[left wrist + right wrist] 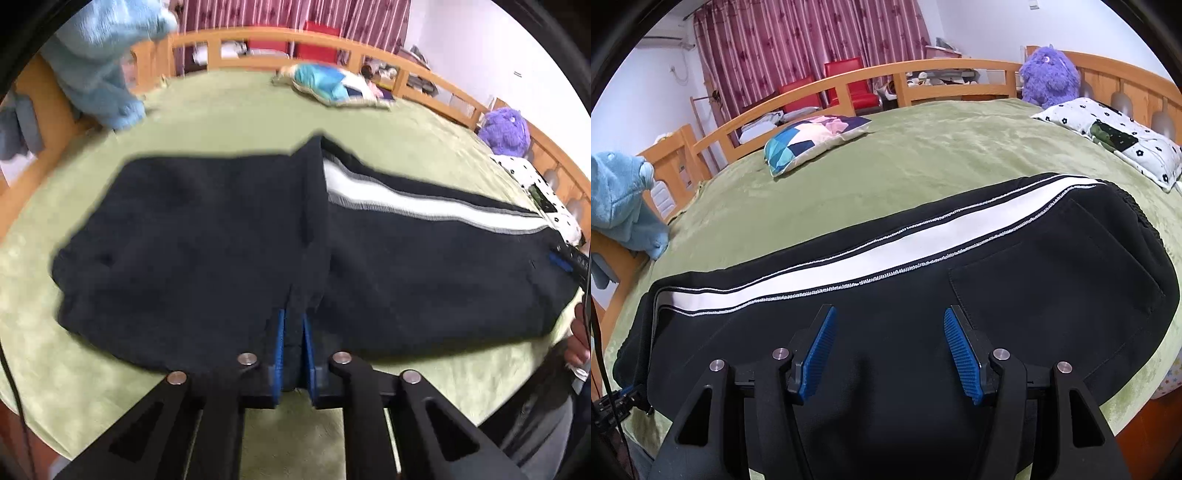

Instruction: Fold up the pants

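Black pants (pixel 207 236) with a white side stripe (pixel 424 210) lie across a green bed. In the left wrist view the leg part is folded over, its edge running down the middle. My left gripper (pixel 293 328) is shut on the near edge of that folded black cloth. In the right wrist view the pants (pixel 1015 295) show the stripe (pixel 886 254) and a back pocket (pixel 1063 291). My right gripper (pixel 890 325) is open, its blue pads (pixel 822 350) over the near edge of the pants, holding nothing.
The green blanket (pixel 923 158) covers the bed inside a wooden rail (pixel 849 81). A patchwork pillow (pixel 812 140), a flowered pillow (pixel 1115 140), a purple plush toy (pixel 1049 74) and a blue plush toy (pixel 620 199) lie around the edges. Red chairs (pixel 846 88) stand behind.
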Motion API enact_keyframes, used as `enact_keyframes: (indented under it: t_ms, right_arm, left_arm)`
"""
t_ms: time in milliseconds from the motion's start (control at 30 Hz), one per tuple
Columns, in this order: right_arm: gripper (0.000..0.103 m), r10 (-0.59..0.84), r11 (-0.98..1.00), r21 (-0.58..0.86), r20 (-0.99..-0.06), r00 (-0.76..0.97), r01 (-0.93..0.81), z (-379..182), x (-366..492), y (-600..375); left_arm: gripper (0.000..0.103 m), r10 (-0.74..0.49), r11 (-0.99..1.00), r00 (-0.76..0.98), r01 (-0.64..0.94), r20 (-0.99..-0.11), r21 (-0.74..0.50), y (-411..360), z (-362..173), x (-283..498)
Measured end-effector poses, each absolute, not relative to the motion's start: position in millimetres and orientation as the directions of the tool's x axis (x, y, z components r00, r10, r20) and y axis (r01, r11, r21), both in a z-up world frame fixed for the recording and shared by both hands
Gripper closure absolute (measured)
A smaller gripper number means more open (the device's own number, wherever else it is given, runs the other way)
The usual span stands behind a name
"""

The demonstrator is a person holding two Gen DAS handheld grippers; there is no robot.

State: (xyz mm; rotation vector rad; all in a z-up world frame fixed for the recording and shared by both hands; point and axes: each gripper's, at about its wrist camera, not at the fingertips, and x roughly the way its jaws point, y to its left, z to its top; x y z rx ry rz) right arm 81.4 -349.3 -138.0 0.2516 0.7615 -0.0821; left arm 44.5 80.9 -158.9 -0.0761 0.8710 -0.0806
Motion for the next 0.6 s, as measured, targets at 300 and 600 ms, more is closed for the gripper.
enact_keyframes:
  t_ms: [300,600]
  right_arm:
    - [0.043,0.046,0.961,0.225,-0.697,0.716,0.158,-140.2,85.7,-352.9]
    - [0.043,0.016,0.965,0.192,-0.718,0.696,0.176,-147.0,96.4,-347.5]
  left_arm:
    - [0.101,0.128,0.989,0.769,-0.148,-0.627,0.019,138.2,-104.9,94.5]
    - [0.101,-0.007,0.990,0.729,-0.092,-0.684,-0.108,175.2,-105.9,165.2]
